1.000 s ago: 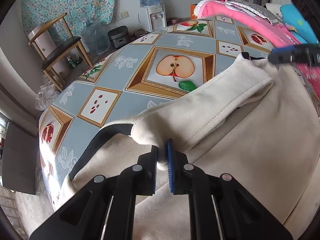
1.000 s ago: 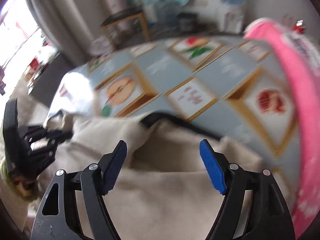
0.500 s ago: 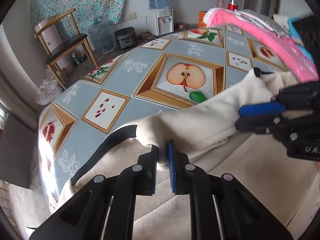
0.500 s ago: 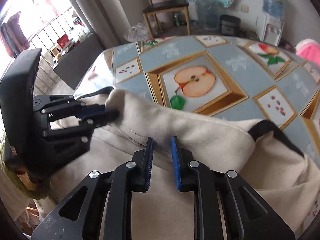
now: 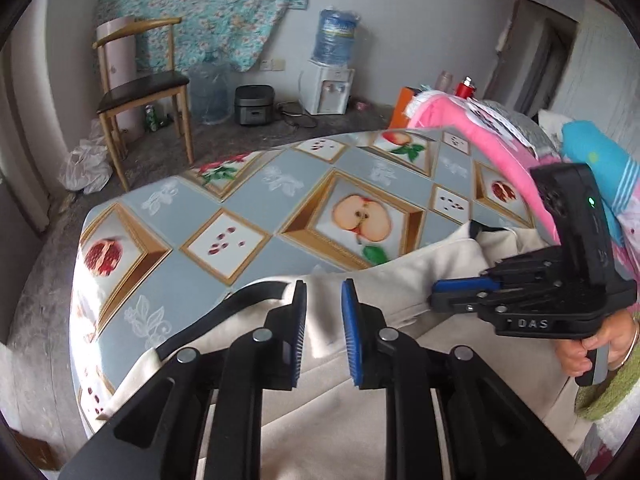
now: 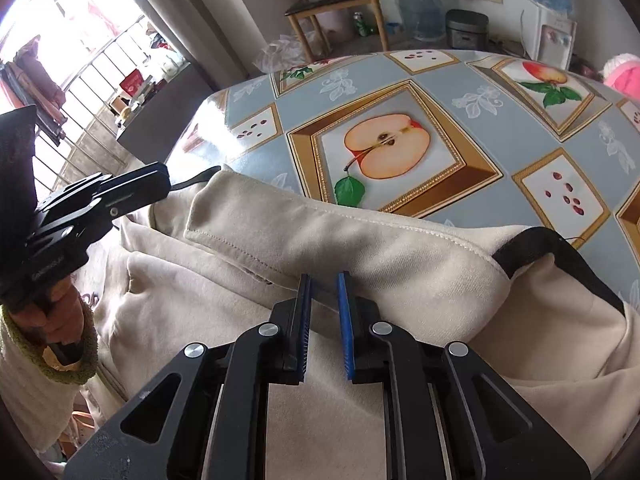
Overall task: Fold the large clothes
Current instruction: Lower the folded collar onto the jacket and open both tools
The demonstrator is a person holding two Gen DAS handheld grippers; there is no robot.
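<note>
A large cream garment (image 5: 400, 420) with black trim (image 6: 536, 240) lies on the near part of the fruit-patterned table (image 5: 248, 240). One thick fold of it (image 6: 400, 256) runs across the table. My left gripper (image 5: 324, 292) hovers just above the fold's left end. Its jaws are opening and its pads are clear of the cloth. The right wrist view shows it from the side (image 6: 160, 178). My right gripper (image 6: 323, 280) is closing on the near edge of the same fold, with cream cloth pinched between its blue pads. From the left it appears side-on (image 5: 436, 294).
A pink blanket pile (image 5: 480, 136) and a blue towel (image 5: 600, 160) sit at the table's right end. Beyond the far edge stand a wooden chair (image 5: 140, 92) and a water dispenser (image 5: 328, 84). A barred window (image 6: 80, 60) is to the left.
The left gripper has let go of the fold, spread its jaws and risen. The right gripper swung in with wide jaws, dropped onto the fold and closed on its edge.
</note>
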